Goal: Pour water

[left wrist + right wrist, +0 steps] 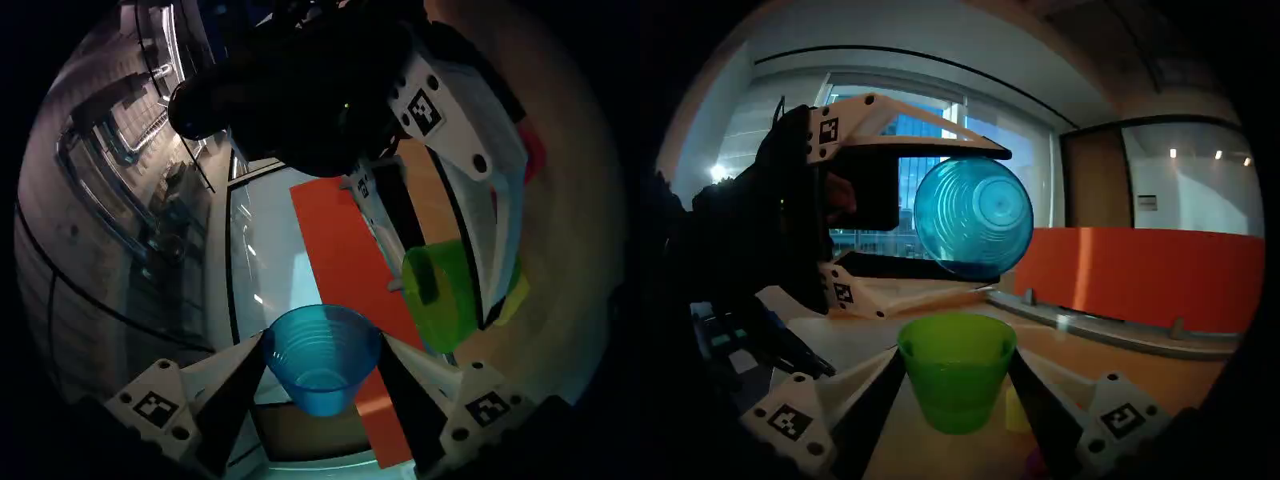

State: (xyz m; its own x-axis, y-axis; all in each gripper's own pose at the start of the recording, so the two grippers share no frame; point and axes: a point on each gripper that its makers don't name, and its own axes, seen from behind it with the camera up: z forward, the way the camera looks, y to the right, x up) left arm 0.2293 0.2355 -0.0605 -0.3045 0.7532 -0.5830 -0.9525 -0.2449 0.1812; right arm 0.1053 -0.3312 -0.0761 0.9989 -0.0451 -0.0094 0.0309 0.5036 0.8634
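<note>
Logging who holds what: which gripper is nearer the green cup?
Right. The right gripper clamps the green cup itself; the left gripper holds the blue cup above it.

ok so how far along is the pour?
Done: left gripper shut on the blue cup, right gripper shut on the green cup. In hand: blue cup tipped on its side above the green cup. No stream visible, and water levels are hard to tell. Left: finish pouring, set blue cup upright.

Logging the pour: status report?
Left gripper shut on blue cup, tipped sideways. Right gripper shut on green cup, upright, lower. Gap between cups clear.
</note>
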